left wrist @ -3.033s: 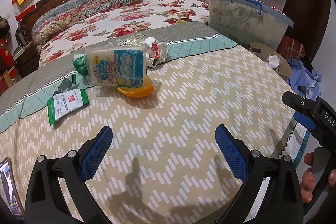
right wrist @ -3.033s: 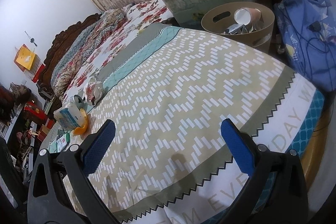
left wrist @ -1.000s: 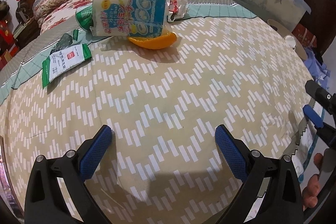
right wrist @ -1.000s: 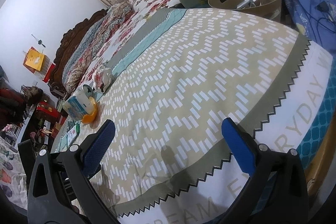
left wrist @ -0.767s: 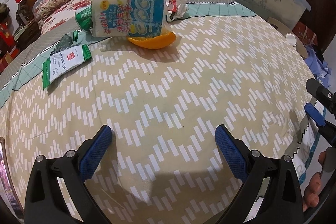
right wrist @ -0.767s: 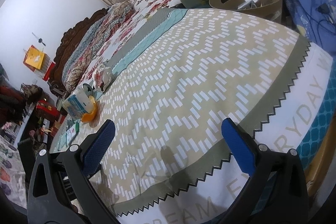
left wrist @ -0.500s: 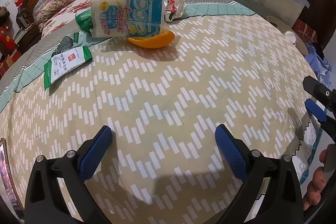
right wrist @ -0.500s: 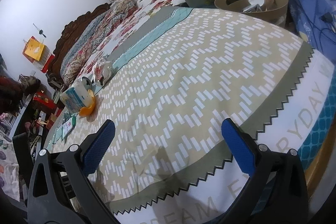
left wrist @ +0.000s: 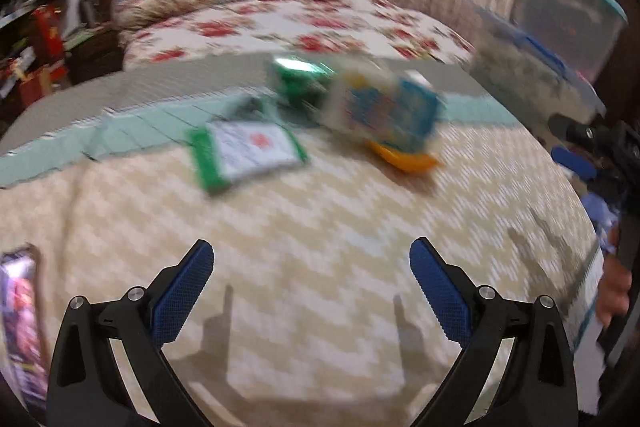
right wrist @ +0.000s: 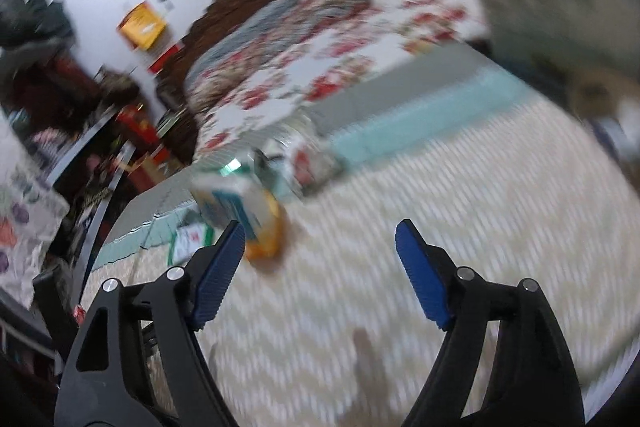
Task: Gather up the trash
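Nearest the left gripper, whose fingers are spread with nothing between them, lies bare zigzag bedspread. Further ahead rests a flat green-and-white sachet: probably light, limp and slippery, best pinched by an edge. Beyond it the blue-and-white snack bag sits on an orange dish. The right gripper is closing on nothing, well short of both.

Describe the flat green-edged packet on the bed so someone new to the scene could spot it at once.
Start at the bed's zigzag-patterned beige cover and go to the cluster of trash near its teal band. The packet lies flat, left of the blue and white bag that sits over an orange piece. It alone is white with green edges and a small red mark.
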